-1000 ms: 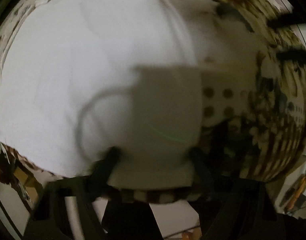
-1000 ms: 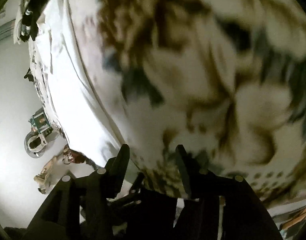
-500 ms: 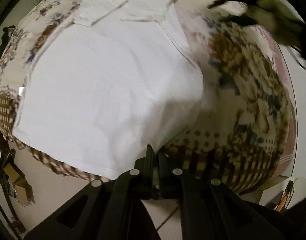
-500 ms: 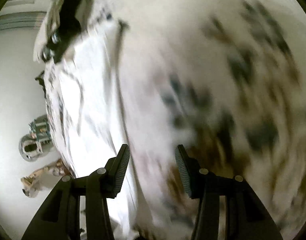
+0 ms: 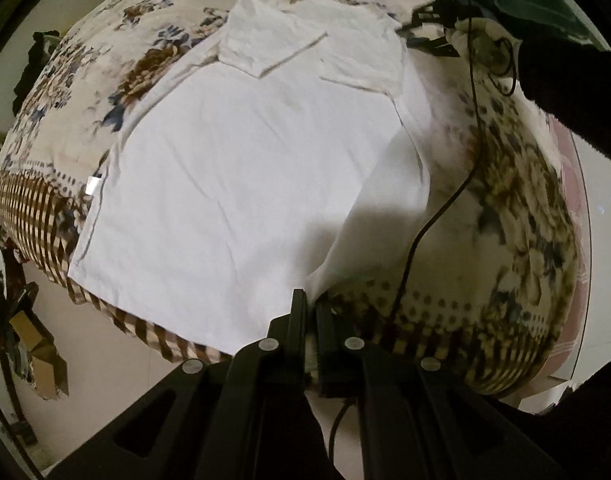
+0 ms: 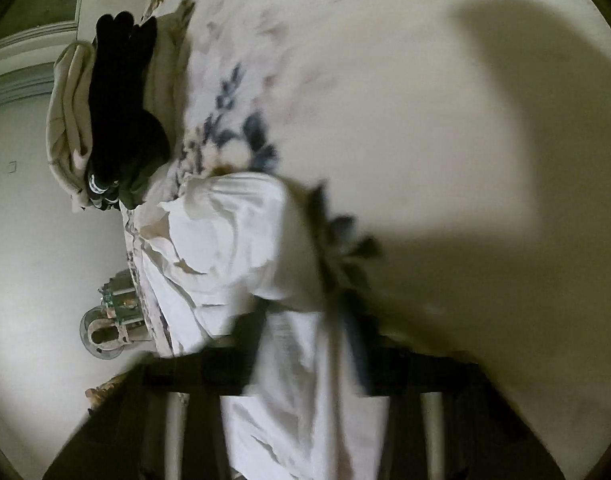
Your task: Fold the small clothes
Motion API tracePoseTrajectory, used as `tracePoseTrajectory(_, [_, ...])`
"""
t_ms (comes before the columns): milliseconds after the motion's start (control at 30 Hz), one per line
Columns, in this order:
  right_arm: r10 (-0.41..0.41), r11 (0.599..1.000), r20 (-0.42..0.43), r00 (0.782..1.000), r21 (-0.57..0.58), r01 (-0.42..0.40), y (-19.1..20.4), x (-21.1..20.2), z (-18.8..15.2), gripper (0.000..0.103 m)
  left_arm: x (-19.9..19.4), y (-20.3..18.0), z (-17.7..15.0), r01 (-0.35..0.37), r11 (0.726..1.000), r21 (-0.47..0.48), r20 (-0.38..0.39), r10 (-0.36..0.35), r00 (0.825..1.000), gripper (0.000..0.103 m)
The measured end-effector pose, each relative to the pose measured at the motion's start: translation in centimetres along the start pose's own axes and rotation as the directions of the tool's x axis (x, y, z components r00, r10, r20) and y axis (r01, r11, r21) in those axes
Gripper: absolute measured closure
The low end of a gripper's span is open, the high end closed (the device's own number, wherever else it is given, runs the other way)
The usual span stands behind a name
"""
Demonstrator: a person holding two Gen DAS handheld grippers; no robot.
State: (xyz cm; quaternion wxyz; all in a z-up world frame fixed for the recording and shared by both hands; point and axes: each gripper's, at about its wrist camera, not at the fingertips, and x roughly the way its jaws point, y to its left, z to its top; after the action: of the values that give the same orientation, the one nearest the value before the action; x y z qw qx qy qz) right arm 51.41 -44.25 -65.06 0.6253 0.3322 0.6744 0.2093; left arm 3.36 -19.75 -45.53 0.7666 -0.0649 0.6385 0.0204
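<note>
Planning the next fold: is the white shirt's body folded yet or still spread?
Still spread. The shirt lies flat across the bed, only its sleeves turned in; the left tool pinches one bottom corner.

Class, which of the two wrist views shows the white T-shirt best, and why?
The left wrist view: the white T-shirt lies spread on the bed, hem to folded sleeves, sharp. The right wrist view shows only a blurred, bunched part near its claw.

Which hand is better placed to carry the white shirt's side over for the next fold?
Left, probably. The left gripper is shut on the white shirt at its near hem corner, raised off the bedspread. The right gripper has fingers closing around cloth, too blurred to judge its hold.
</note>
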Motion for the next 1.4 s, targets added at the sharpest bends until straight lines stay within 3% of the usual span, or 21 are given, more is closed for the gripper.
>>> tracePoseTrajectory(133, [-0.110,0.994,0.049,0.993,0.001,0.111,2.7,-0.6,-0.9,0.098,-0.1,3.5,0.5,0.060,0.997,-0.057,0.003,-0.059,0.998,0.101])
tracePoseTrajectory(233, [-0.182,0.982,0.084,0.980,-0.029,0.185,6.9,-2.0,-1.5,0.098,-0.5,6.7,0.6,0.101,0.989,-0.108,0.006,-0.101,0.995,0.101])
tracePoseTrajectory(467, [-0.344,0.917,0.124,0.931,-0.169,0.361,22.5,-1.2,-3.1,0.098,-3.1,17.2,1.5,0.110,0.968,-0.226,0.076,-0.096,0.993,0.101])
tracePoseTrajectory(500, [-0.381,0.893,0.129,0.916,-0.206,0.400,25.7,0.5,-3.0,0.098,-3.3,19.0,1.8,0.111,0.962,-0.248,0.089,-0.092,0.992,0.101])
tracePoseTrajectory(633, [-0.480,0.821,0.147,0.865,-0.272,0.502,31.8,5.9,-4.3,0.098,-2.5,25.0,2.6,0.122,0.938,-0.324,0.118,-0.088,0.989,0.101])
tracePoseTrajectory(700, [-0.551,0.763,0.161,0.819,-0.302,0.572,34.7,10.7,-4.2,0.098,-1.1,27.7,2.9,0.126,0.924,-0.360,0.124,-0.086,0.989,0.102])
tracePoseTrajectory(767, [-0.600,0.721,0.165,0.783,-0.313,0.618,35.8,13.7,-4.0,0.098,0.9,29.9,3.0,0.124,0.914,-0.385,0.115,-0.086,0.990,0.102])
tracePoseTrajectory(833, [-0.658,0.669,0.173,0.733,-0.312,0.675,36.3,17.3,-3.9,0.098,3.5,31.7,3.0,0.128,0.904,-0.407,0.096,-0.097,0.991,0.102])
tracePoseTrajectory(900, [-0.690,0.639,0.179,0.701,-0.304,0.706,36.4,19.6,-3.8,0.098,5.9,32.9,3.0,0.144,0.894,-0.425,0.065,-0.129,0.990,0.101])
tracePoseTrajectory(933, [-0.695,0.637,0.175,0.697,-0.300,0.710,36.3,20.4,-3.7,0.098,7.1,33.6,2.8,0.150,0.884,-0.443,0.047,-0.144,0.988,0.099])
tracePoseTrajectory(1033, [-0.690,0.676,0.130,0.712,-0.236,0.698,35.3,21.3,-3.3,0.095,10.0,35.9,1.9,0.174,0.839,-0.516,-0.015,-0.212,0.977,0.090])
tracePoseTrajectory(1067, [-0.669,0.705,0.119,0.733,-0.209,0.678,35.0,20.9,-3.5,0.085,10.3,36.4,1.6,0.176,0.831,-0.528,-0.023,-0.222,0.975,0.085])
tracePoseTrajectory(1100, [-0.632,0.747,0.094,0.769,-0.189,0.637,34.6,20.3,-4.0,0.070,10.2,37.0,1.3,0.195,0.817,-0.542,-0.015,-0.242,0.970,0.078])
tracePoseTrajectory(1133, [-0.600,0.777,0.080,0.796,-0.176,0.604,34.2,19.6,-4.8,0.062,10.0,37.5,1.1,0.207,0.811,-0.547,-0.005,-0.251,0.968,0.076])
tracePoseTrajectory(1167, [-0.573,0.799,0.074,0.816,-0.168,0.577,33.9,18.8,-5.9,0.053,9.6,37.9,0.9,0.180,0.819,-0.545,-0.015,-0.225,0.974,0.071])
tracePoseTrajectory(1233, [-0.530,0.826,0.058,0.846,-0.187,0.531,33.2,17.2,-9.5,0.053,9.1,38.5,1.1,0.161,0.830,-0.534,-0.030,-0.208,0.978,0.034])
tracePoseTrajectory(1300, [-0.507,0.839,0.025,0.862,-0.215,0.500,31.8,16.0,-14.2,0.053,8.4,38.8,1.5,0.171,0.830,-0.531,-0.015,-0.211,0.977,0.033])
tracePoseTrajectory(1400, [-0.506,0.846,-0.052,0.861,-0.224,0.484,28.2,15.8,-22.9,0.053,7.8,38.3,2.8,0.166,0.866,-0.472,-0.001,-0.189,0.982,0.033])
